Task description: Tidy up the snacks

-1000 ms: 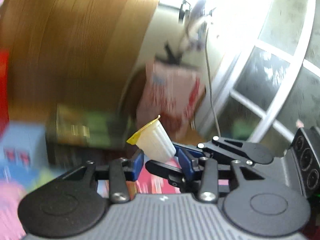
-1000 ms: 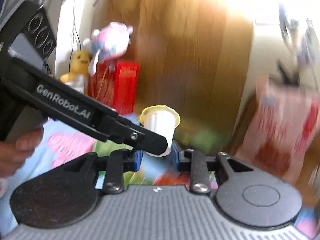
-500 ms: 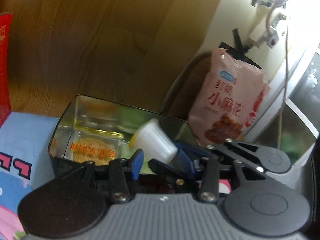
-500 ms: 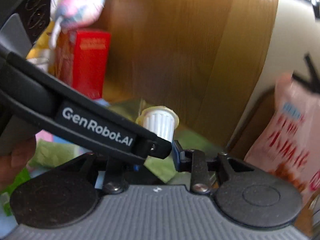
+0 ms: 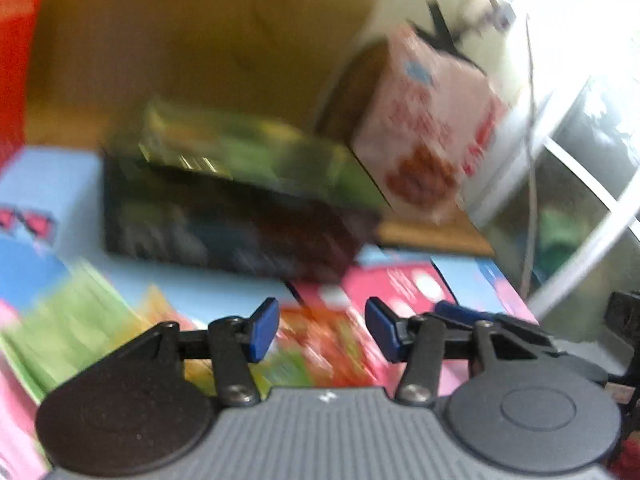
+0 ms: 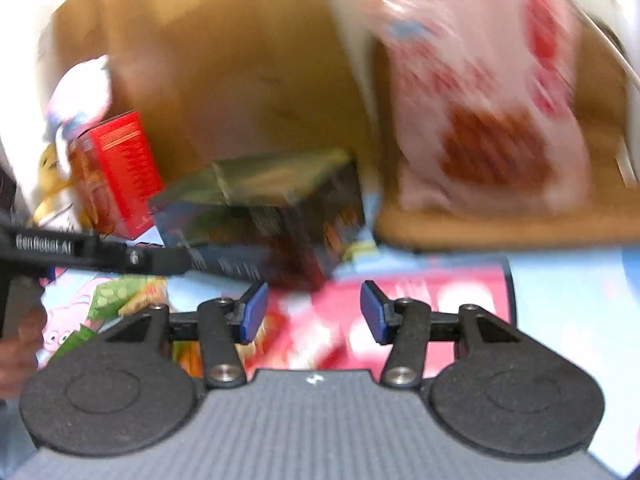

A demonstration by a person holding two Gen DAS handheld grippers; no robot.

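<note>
- The dark tin (image 5: 236, 216), open at the top, lies on the blue cartoon mat (image 6: 560, 300) at your 12 o'clock, long axis running left to right; the blur hides what is inside.
- A pink snack bag (image 6: 480, 112) leans upright at 1 o'clock behind the tin's right end, on the wooden surface; a red box (image 6: 116, 172) stands at 10 o'clock in the right view.
- Loose packets crowd the near mat: a green packet (image 5: 68, 344) at 8 o'clock of your left gripper, a red packet (image 5: 332, 344) just beyond and below its tips.
- Your left gripper (image 5: 322, 330) is spread wide and carries nothing.
- Your right gripper (image 6: 310, 316) is equally wide and empty, above pink and red wrappers.
- The red packet looks the likeliest next pick, and your left gripper seems nearer it; the tin then lies straight ahead at 12 o'clock.
</note>
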